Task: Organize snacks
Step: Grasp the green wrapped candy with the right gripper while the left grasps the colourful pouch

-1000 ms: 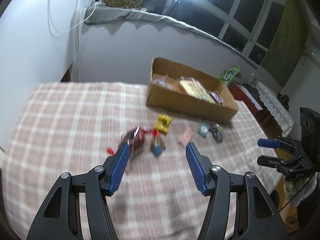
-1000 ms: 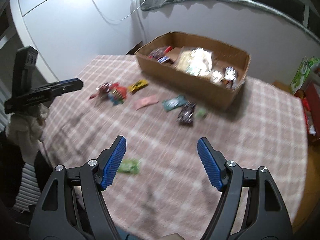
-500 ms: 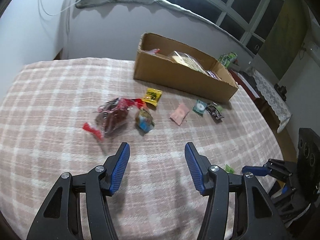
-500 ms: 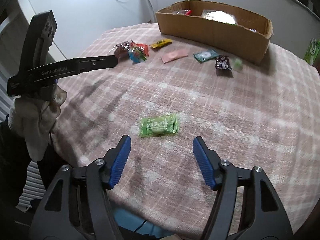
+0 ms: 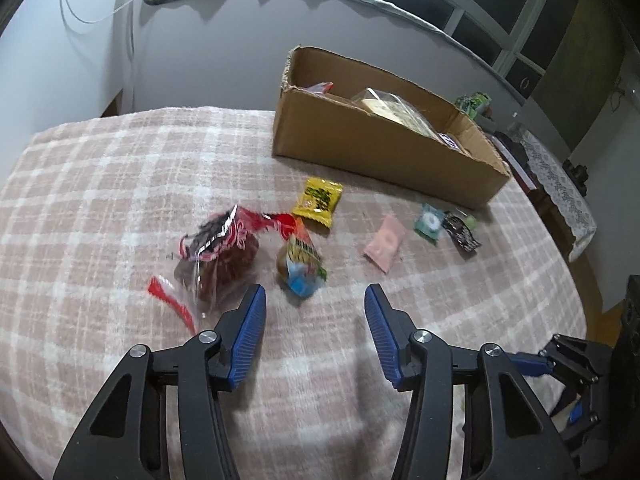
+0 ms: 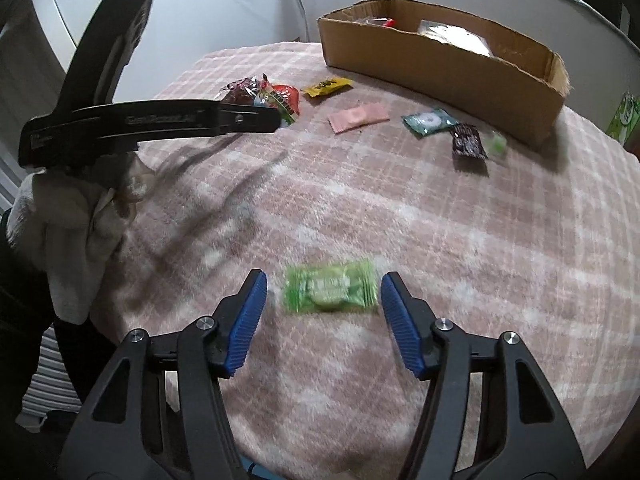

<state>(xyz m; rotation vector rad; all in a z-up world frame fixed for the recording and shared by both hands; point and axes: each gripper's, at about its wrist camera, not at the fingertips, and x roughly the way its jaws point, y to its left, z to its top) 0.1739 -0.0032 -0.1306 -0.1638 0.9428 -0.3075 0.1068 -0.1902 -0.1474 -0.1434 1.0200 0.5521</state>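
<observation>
A: Both tongs are spread wide, grasping nothing. The right tongs [image 6: 322, 308] have dropped and closed in over the last second: the green crinkly candy wrapper [image 6: 330, 291] that lay well ahead of them now sits between the blue ribbed pads [image 6: 249, 320], though I can't tell if either pad touches it.

B: So that's the next pick, I'd judge. And the left?

A: The left tongs [image 5: 314, 326] have come forward too. The small round snack in an orange-and-blue wrapper [image 5: 302, 266] is just ahead of the gap, with the clear bag of dark red snacks [image 5: 224, 256] beside the left-hand pad.

B: Where does it all go?

A: Presumably into the long brown cardboard box [image 5: 384, 152] at the table's far side, already holding some packets. Between it and the tongs lie the yellow packet [image 5: 318, 200], the pale pink sachet [image 5: 385, 243], the teal sachet [image 5: 430, 222] and the dark brown wrapper [image 5: 461, 230].

B: Room to move?

A: The green wrapper sits near the front edge of the table with its pink checked fleecy cloth [image 6: 460, 240], bare cloth all around it. The stretch to the box looks open; the left tongs' black arm [image 6: 152, 122] hangs to the left.
</observation>
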